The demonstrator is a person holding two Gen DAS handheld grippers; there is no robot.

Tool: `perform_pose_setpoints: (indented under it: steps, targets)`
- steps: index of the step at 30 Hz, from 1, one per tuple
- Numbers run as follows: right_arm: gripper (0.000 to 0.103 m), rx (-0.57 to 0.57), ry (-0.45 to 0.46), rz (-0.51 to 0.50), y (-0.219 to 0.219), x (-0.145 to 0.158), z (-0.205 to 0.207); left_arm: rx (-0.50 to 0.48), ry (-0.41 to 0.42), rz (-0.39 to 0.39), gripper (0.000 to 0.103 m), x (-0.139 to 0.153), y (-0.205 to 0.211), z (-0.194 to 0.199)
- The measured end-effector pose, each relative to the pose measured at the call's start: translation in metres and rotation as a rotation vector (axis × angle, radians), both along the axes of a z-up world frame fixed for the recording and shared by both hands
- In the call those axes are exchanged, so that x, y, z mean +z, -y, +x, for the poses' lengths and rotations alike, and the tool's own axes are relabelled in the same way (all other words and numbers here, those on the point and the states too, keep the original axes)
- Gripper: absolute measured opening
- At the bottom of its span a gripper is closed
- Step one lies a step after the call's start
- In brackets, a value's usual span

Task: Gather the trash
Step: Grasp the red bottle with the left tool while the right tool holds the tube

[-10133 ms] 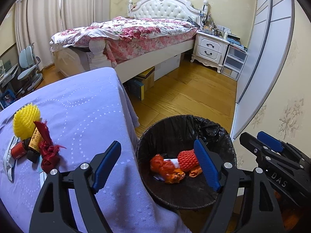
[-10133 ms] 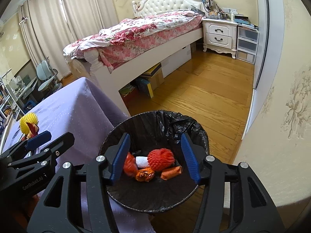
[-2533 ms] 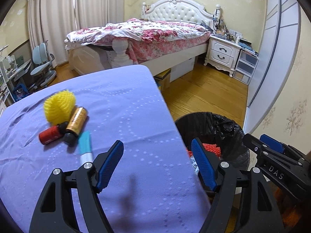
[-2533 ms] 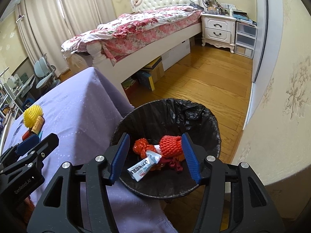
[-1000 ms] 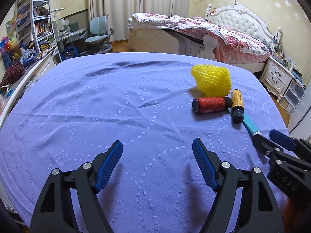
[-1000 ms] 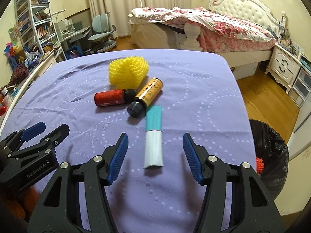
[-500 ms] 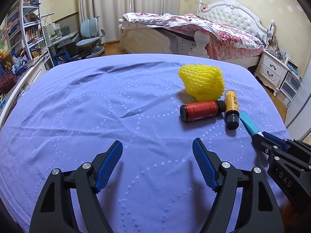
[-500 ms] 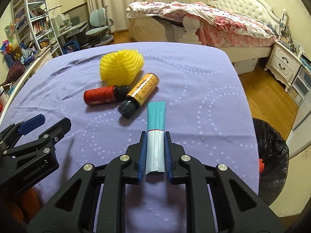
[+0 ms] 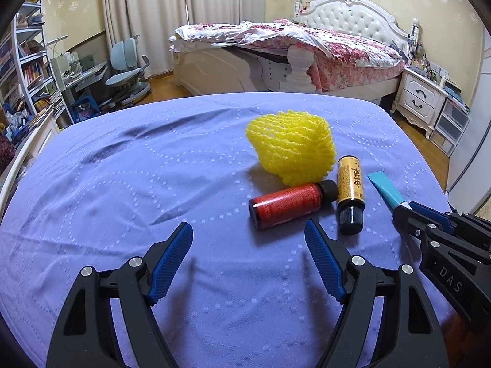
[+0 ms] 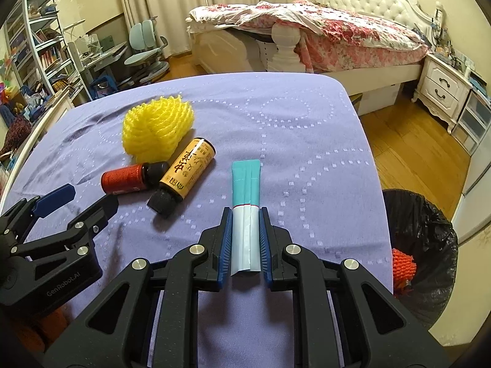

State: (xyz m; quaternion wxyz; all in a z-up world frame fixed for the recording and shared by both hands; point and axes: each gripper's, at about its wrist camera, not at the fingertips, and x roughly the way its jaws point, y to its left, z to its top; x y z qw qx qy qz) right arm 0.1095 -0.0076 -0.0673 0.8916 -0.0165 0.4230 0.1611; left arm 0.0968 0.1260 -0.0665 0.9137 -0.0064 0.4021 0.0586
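Note:
My right gripper (image 10: pixel 244 217) is shut on a teal and white sachet (image 10: pixel 245 202) that lies on the purple tablecloth (image 10: pixel 291 141); its teal end sticks out ahead of the pads. Left of the sachet lie a yellow bottle (image 10: pixel 187 171) with a black cap, a red bottle (image 10: pixel 129 178) and a yellow foam net (image 10: pixel 156 128). My left gripper (image 9: pixel 248 239) stands open over bare cloth, just short of the red bottle (image 9: pixel 288 204). The yellow bottle (image 9: pixel 349 193), the foam net (image 9: pixel 291 150) and the sachet (image 9: pixel 386 191) show to its right.
A bin with a black liner (image 10: pixel 420 245) stands off the table's right edge, with a red foam net (image 10: pixel 403 263) inside. A bed (image 10: pixel 322 30), a nightstand (image 10: pixel 445 89), a desk chair (image 10: pixel 147 52) and bookshelves (image 10: pixel 36 52) lie beyond the table.
My right gripper closed on the sachet, which lay between its open fingers a second ago. My left gripper slid nearer to the red bottle.

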Motion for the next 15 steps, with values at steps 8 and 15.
perform_pose_setpoints:
  steps: [8,15]
  targets:
    - [0.017,-0.004,-0.006,0.023,0.004,0.000,0.010,-0.032,-0.001,0.005,0.076,0.000,0.007,0.012]
    - [0.017,-0.004,-0.012,0.040,0.007,-0.001,0.011,-0.067,0.003,0.015,0.076,0.001,0.013,0.021]
